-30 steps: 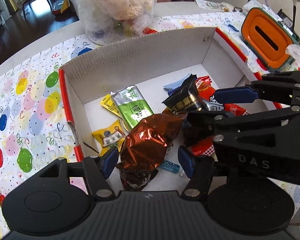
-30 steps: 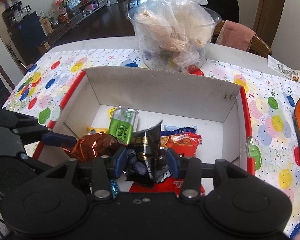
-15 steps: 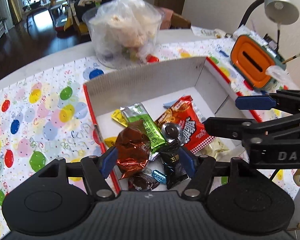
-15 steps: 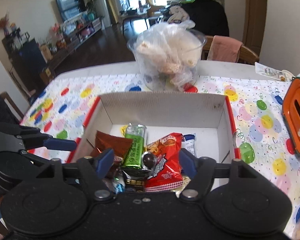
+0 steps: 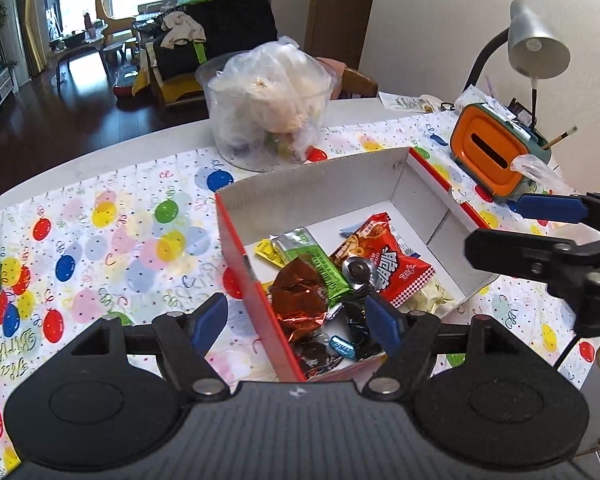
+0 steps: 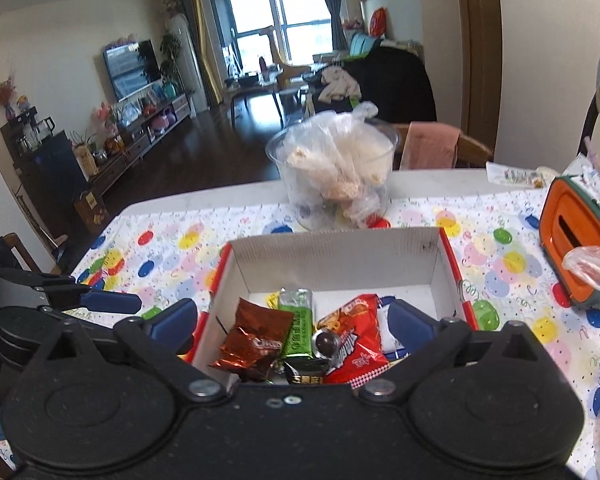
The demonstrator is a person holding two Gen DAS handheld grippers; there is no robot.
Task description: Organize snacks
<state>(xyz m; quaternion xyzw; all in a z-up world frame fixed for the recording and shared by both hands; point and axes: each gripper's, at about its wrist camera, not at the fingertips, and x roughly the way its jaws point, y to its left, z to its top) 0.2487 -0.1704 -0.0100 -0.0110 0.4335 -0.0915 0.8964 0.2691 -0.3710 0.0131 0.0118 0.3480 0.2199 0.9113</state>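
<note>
Left gripper (image 5: 296, 320) and right gripper (image 6: 292, 322), jaws just opened and empty, hover above snacks (image 5: 340, 280) in the box (image 6: 340, 256). Only the right view shows a television (image 6: 130, 68).

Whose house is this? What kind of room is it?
Whose it is, I cannot tell. It looks like a home's dining corner opening onto a living room: a table with a balloon tablecloth and a snack box, and beyond them a TV and a sofa.

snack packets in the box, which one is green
The green packet, a long flat bar lying between the crumpled brown foil packet and the red packet. It is the only green wrapper in the box.
</note>
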